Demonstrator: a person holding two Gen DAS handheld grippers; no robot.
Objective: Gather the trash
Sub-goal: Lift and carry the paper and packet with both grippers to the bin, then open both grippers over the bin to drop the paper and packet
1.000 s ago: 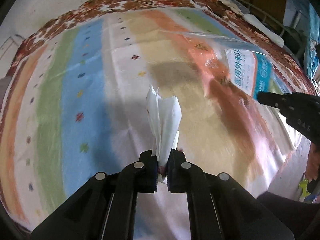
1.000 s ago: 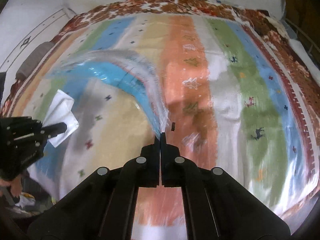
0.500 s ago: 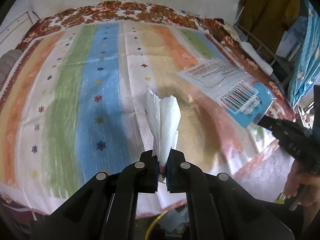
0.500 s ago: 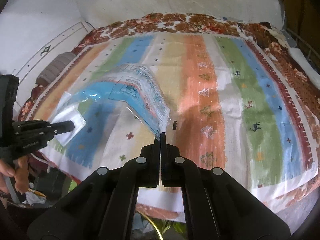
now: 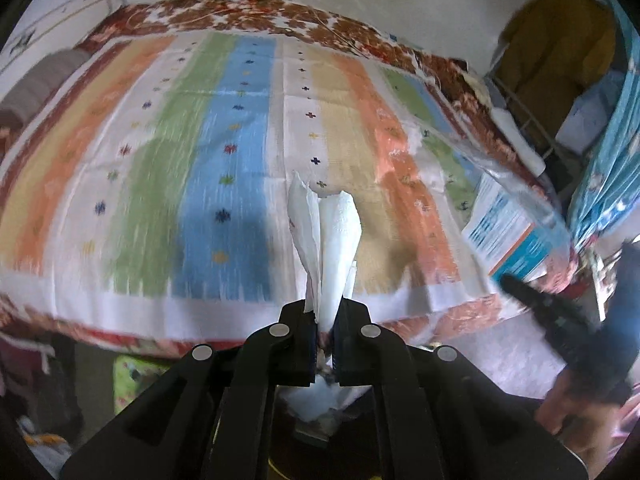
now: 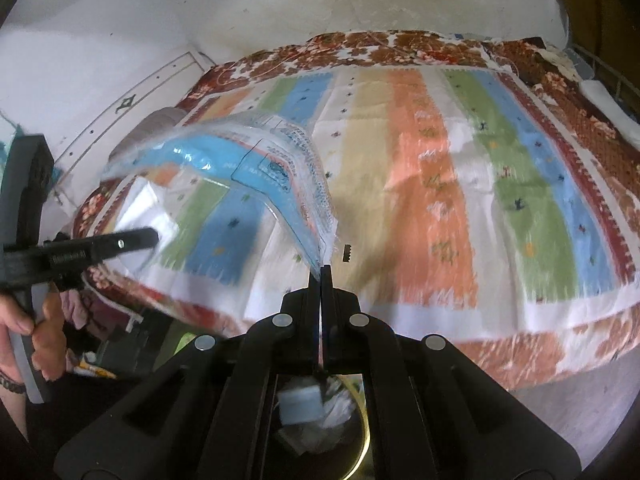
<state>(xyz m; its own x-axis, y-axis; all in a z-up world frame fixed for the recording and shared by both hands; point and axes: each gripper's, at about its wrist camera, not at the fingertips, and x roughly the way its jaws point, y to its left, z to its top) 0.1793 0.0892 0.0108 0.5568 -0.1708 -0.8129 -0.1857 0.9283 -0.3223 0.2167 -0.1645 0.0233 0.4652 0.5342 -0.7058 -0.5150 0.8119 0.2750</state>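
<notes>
Left gripper [image 5: 325, 312] clamping narrowly on a folded white tissue [image 5: 326, 236], low at frame centre over the striped bedspread [image 5: 224, 152]; right gripper [image 6: 321, 276] pinching tight on a clear blue-printed plastic package [image 6: 256, 164] — arching toward the upper left — print blurred, unreadable.

My left gripper [image 5: 325, 312] covers the lower end of the folded white paper tissue [image 5: 328, 236] it pinches. Below its black arms I see only part of a white crumpled heap. Off to its right, the other black gripper [image 5: 516, 286] and the clear plastic packet with blue print [image 5: 508, 232] are smeared by motion blur, their print unreadable. Beneath my right gripper [image 6: 321, 270], a round gold-rimmed bin [image 6: 366, 440] is mostly hidden, its contents indistinct.
</notes>
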